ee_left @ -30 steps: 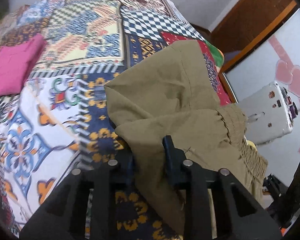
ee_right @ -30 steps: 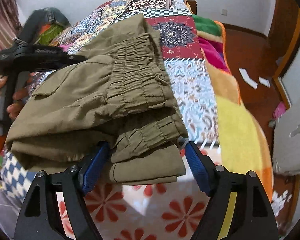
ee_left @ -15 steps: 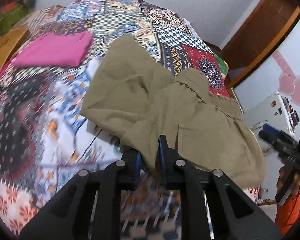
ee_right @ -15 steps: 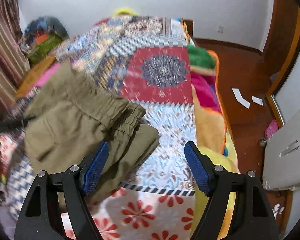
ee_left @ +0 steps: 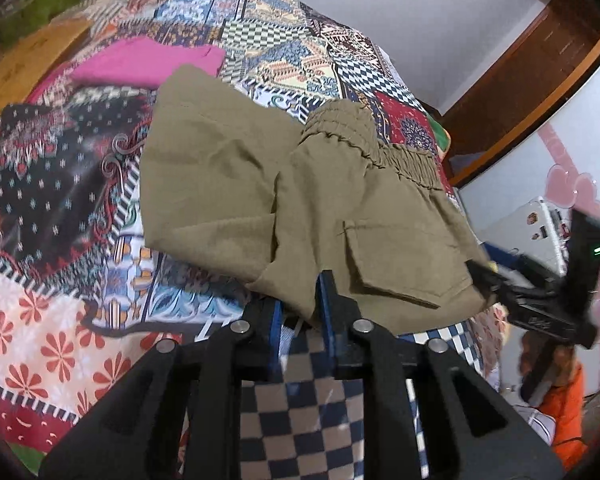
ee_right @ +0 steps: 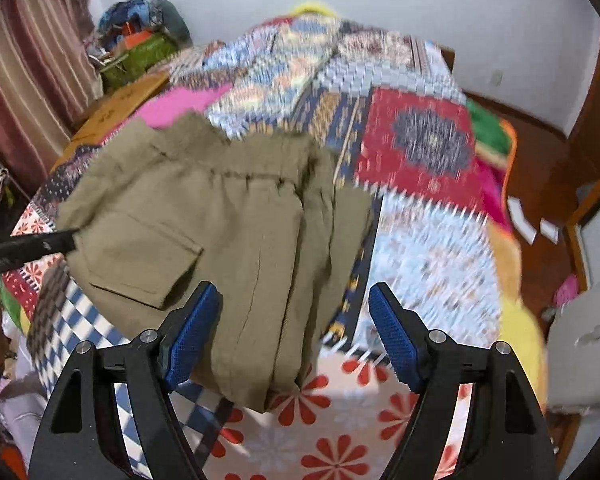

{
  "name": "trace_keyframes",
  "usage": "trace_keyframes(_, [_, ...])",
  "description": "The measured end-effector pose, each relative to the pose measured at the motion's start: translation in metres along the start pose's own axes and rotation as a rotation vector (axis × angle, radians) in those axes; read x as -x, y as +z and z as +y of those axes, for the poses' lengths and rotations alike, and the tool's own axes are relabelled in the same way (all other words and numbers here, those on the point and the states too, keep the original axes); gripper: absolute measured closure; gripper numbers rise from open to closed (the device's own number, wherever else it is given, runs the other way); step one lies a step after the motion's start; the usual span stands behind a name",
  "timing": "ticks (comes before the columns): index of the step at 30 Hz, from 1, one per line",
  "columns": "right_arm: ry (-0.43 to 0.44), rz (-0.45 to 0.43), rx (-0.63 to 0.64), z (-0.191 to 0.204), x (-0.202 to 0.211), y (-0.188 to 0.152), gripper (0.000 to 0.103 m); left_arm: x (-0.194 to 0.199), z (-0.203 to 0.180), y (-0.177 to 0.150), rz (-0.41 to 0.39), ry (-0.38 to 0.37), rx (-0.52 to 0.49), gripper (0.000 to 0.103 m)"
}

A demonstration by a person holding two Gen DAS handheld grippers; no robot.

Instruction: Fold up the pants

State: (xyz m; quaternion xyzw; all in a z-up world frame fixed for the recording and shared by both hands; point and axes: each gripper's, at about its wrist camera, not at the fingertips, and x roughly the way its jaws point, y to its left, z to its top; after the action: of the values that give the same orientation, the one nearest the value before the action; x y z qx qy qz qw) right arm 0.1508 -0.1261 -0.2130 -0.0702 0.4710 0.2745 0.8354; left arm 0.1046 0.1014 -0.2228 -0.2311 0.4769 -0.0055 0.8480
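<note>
The olive pants point(ee_left: 300, 200) lie folded in a thick bundle on the patchwork bed, waistband toward the far right, a flap pocket facing up. My left gripper point(ee_left: 300, 312) is shut on the bundle's near edge. In the right wrist view the pants point(ee_right: 228, 232) lie across the bed's near left part, and my right gripper point(ee_right: 296, 336) stands open, its blue pads either side of the bundle's near end without touching it. The right gripper also shows in the left wrist view point(ee_left: 540, 296) at the pants' right edge.
A folded pink garment point(ee_left: 148, 60) lies on the bed beyond the pants. The patchwork cover point(ee_right: 420, 152) spreads to the far right. A cardboard box point(ee_right: 120, 108) and a clutter pile sit at the bed's left side. A white appliance point(ee_left: 540, 224) stands on the right.
The right gripper has let go of the waistband end and drawn back, staying open. The left gripper, still shut on the pants, has pulled back and swung its view; the bundle now rests on the bed.
</note>
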Motion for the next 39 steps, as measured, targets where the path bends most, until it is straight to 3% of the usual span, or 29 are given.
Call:
trace_keyframes(3, [0.029,0.002,-0.060,-0.011,0.004,-0.006,0.029,0.008,0.010,-0.003,0.006,0.006,-0.008,0.063])
trace_keyframes(5, [0.015,-0.004,-0.069,-0.015,0.010,-0.007,0.029,0.016,0.015,-0.005,-0.009,0.068,-0.027,0.055])
trace_keyframes(9, [-0.020,-0.018,-0.045,-0.016,0.024,-0.006,0.029,0.033,0.027,-0.006,-0.037,0.240,-0.072,0.055])
trace_keyframes(11, [-0.056,-0.039,-0.019,-0.015,0.031,0.000,0.029,0.042,0.029,0.001,-0.056,0.265,-0.094,0.055])
trace_keyframes(15, [-0.050,-0.104,-0.007,-0.016,0.041,0.023,0.029,0.060,0.010,0.033,-0.140,0.235,-0.150,0.055])
trace_keyframes(19, [-0.055,-0.196,0.033,-0.004,0.041,0.050,0.047,0.047,-0.021,0.065,-0.167,0.138,-0.220,0.057])
trace_keyframes(23, [-0.011,-0.177,0.045,0.005,0.013,0.074,0.050,-0.005,-0.049,0.094,-0.071,0.065,-0.276,0.073])
trace_keyframes(27, [0.000,-0.079,0.053,0.006,-0.028,0.080,0.062,-0.058,-0.054,0.108,0.044,0.080,-0.272,0.080])
trace_keyframes(28, [-0.005,-0.065,0.060,0.006,-0.034,0.079,0.066,-0.070,-0.054,0.110,0.051,0.133,-0.289,0.079])
trace_keyframes(33, [-0.013,0.011,0.083,-0.001,-0.061,0.075,0.067,-0.095,-0.052,0.106,0.079,0.216,-0.372,0.067])
trace_keyframes(35, [-0.016,0.020,0.086,-0.003,-0.060,0.077,0.067,-0.098,-0.049,0.108,0.080,0.223,-0.373,0.060])
trace_keyframes(39, [-0.025,0.020,0.066,-0.007,-0.042,0.080,0.067,-0.075,-0.039,0.119,0.048,0.196,-0.293,0.054])
